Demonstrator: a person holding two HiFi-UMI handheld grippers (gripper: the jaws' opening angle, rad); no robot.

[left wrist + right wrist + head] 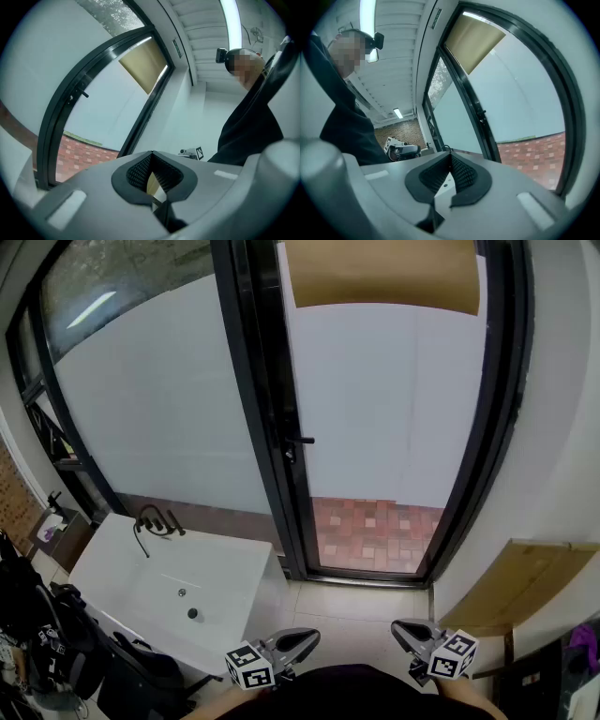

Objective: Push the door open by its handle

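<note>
The black-framed glass door stands ahead, and it looks closed in its frame. Its small black handle juts from the left stile at mid height. The handle also shows in the left gripper view and in the right gripper view. Both grippers are held low and near my body, far from the door. My left gripper is shut with nothing in it. My right gripper has its tips together and is also empty.
A white basin with a black tap stands at the left, close to the door frame. A cardboard box sits against the right wall. Brown paper covers the top of the door glass. Red brick paving shows outside.
</note>
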